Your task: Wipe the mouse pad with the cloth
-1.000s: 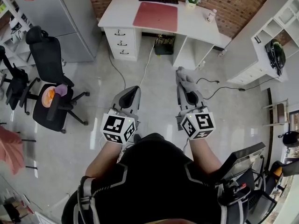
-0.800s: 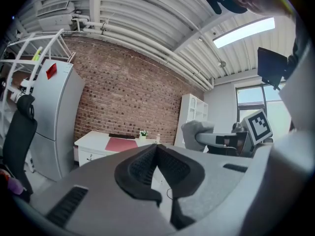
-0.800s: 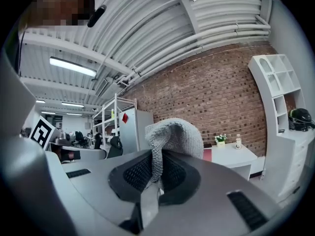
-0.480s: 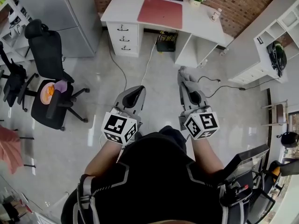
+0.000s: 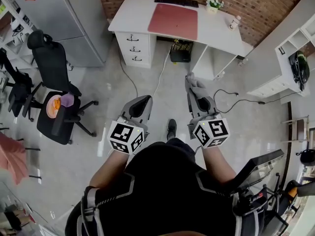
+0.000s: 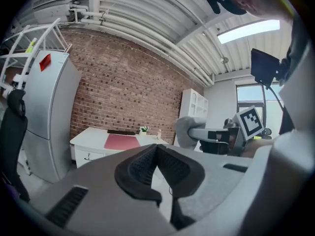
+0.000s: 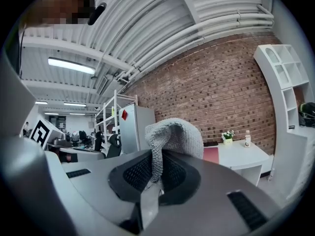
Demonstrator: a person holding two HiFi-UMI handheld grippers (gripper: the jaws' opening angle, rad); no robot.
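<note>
One red mouse pad point(image 5: 175, 21) lies on the white desk point(image 5: 219, 31) at 12 o'clock in the head view, well apart from both grippers, with a black keyboard point(image 5: 176, 1) at its 12 o'clock. The grey knitted cloth point(image 7: 177, 132) is pinched in the right gripper point(image 7: 156, 168) and droops over its tips. The left gripper point(image 6: 157, 148), at the right one's 9 o'clock, has its jaws pressed together on nothing. A black office chair point(image 5: 53, 65) stands at 10 o'clock.

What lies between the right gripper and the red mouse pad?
Head view: grey floor and a black box under the white desk separate the right gripper from the red mouse pad.
</note>
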